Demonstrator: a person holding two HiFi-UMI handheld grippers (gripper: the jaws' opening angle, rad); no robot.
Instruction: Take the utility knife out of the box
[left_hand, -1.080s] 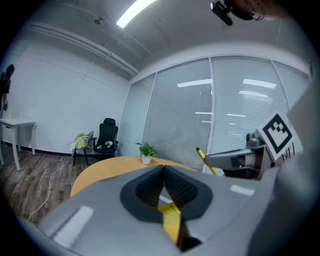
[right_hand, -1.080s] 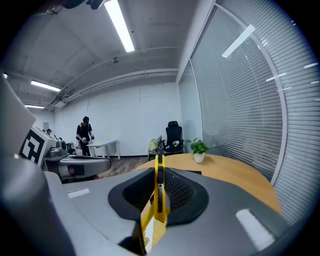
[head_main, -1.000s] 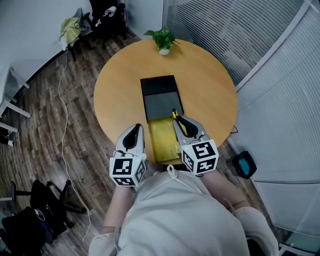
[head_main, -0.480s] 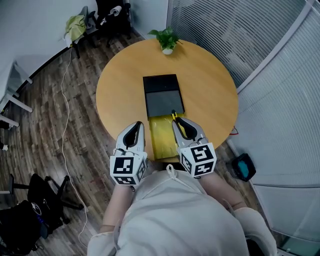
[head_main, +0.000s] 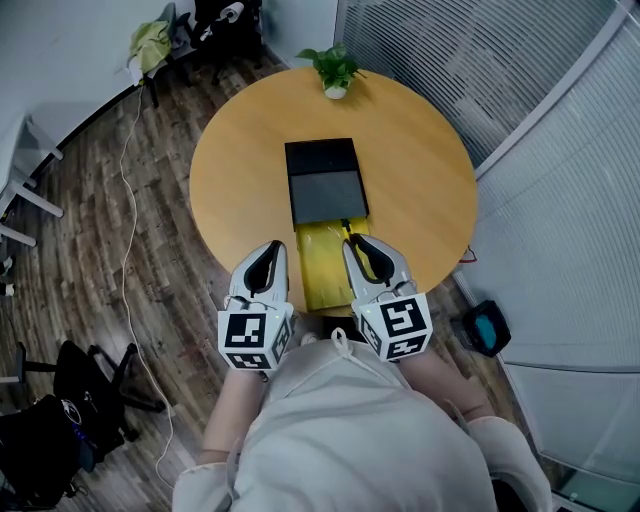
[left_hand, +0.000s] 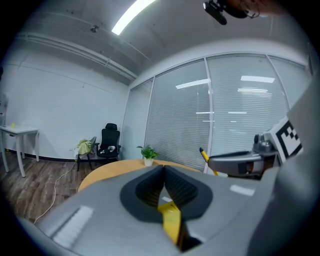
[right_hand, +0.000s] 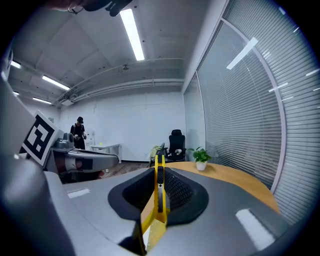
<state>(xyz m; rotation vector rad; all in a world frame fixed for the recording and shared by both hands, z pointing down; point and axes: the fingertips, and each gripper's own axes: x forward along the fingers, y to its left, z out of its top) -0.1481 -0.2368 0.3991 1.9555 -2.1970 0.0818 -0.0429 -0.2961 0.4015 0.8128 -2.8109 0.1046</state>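
A black box (head_main: 322, 185) lies open in the middle of the round wooden table (head_main: 420, 170), with a yellow tray-like part (head_main: 322, 270) against its near end. My right gripper (head_main: 353, 243) hovers over the tray's right edge, shut on the yellow utility knife (head_main: 348, 237). In the right gripper view the knife (right_hand: 159, 190) stands on edge between the pads, tip pointing forward past my right gripper (right_hand: 159, 172). My left gripper (head_main: 272, 250) is to the left of the tray. Its jaws (left_hand: 163, 170) meet at the tips, and the yellow sliver below them I cannot identify.
A small potted plant (head_main: 335, 70) stands at the table's far edge. An office chair (left_hand: 110, 142) with items on it and a cable on the wood floor lie beyond the table. A person (right_hand: 78, 132) stands far off. Glass walls with blinds curve round on the right.
My right gripper has drawn back a little toward the table's near edge with the knife still held. The left gripper has stayed in place.
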